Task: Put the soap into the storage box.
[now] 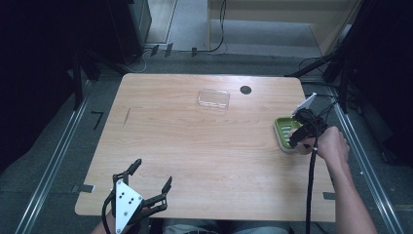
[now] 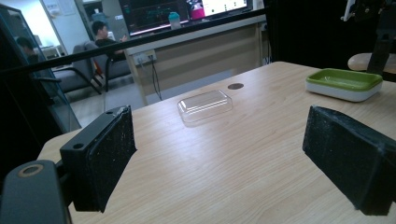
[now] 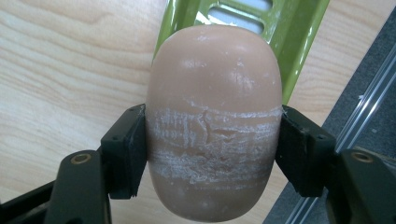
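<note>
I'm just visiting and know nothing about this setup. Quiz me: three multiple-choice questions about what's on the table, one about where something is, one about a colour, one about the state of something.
1. Where does the clear plastic lid lie?
A. Toward the far edge of the table, near a dark round hole
B. On top of the soap dish
C. Between the left tool's jaws

2. What colour is the inside of the soap dish?
A. Blue
B. Green
C. Red

3. What is the right tool doing?
A. Standing open over bare wood
B. Gripping the clear lid
C. Clamped on a bar of soap

Answers:
1. A, the high view shows the lid lying alone by the hole.
2. B, the left gripper view shows a green tray in a white base.
3. C, the right gripper view shows both pads pressed against the soap's sides.
</note>
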{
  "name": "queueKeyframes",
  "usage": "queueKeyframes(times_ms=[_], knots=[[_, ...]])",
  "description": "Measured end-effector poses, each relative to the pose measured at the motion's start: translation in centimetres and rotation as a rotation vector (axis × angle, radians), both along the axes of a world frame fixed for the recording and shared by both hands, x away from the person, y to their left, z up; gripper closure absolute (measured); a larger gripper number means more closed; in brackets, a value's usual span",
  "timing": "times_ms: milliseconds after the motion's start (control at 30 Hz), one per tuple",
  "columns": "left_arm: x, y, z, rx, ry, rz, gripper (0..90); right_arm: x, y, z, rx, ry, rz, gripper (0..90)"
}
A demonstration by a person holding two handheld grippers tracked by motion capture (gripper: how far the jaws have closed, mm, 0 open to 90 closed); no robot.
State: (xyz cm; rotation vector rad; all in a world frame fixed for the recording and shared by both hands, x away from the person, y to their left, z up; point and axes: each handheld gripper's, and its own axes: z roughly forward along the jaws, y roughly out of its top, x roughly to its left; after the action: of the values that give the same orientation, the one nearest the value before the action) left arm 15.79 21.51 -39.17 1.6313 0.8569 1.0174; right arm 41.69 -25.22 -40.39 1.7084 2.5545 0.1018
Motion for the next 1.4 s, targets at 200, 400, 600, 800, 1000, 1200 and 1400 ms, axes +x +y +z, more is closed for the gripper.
queueKeyframes(times_ms=[200, 400, 600, 800, 1000, 1200, 1400], knots=[[0.0, 0.0, 0.0, -0.001, 0.000, 0.000, 9.9, 0.8, 0.3, 0.1, 0.010, -0.002, 0.001, 33.7], [0.0, 0.0, 0.0, -0.001, 0.001, 0.000, 9.9, 1.5, 0.6, 0.2, 0.003, -0.002, 0.000, 33.7], [0.0, 0.1, 0.0, -0.001, 0.001, 0.000, 9.9, 2.0, 0.6, 0.1, 0.006, 0.002, -0.006, 33.7], [0.0, 0.1, 0.0, -0.001, 0.001, 0.000, 10.0, 2.4, 0.4, 0.0, 0.006, 0.007, -0.011, 33.7], [0.0, 0.0, 0.0, -0.001, 0.001, 0.000, 9.9, 3.0, 0.6, -0.2, 0.005, 0.010, -0.020, 33.7], [0.0, 0.1, 0.0, -0.001, 0.001, 0.000, 9.9, 3.5, 0.8, -0.2, 0.011, 0.005, -0.017, 33.7], [0.0, 0.1, 0.0, 0.003, 0.002, -0.001, 9.9, 4.1, 1.1, -0.2, 0.015, 0.004, -0.014, 33.7]])
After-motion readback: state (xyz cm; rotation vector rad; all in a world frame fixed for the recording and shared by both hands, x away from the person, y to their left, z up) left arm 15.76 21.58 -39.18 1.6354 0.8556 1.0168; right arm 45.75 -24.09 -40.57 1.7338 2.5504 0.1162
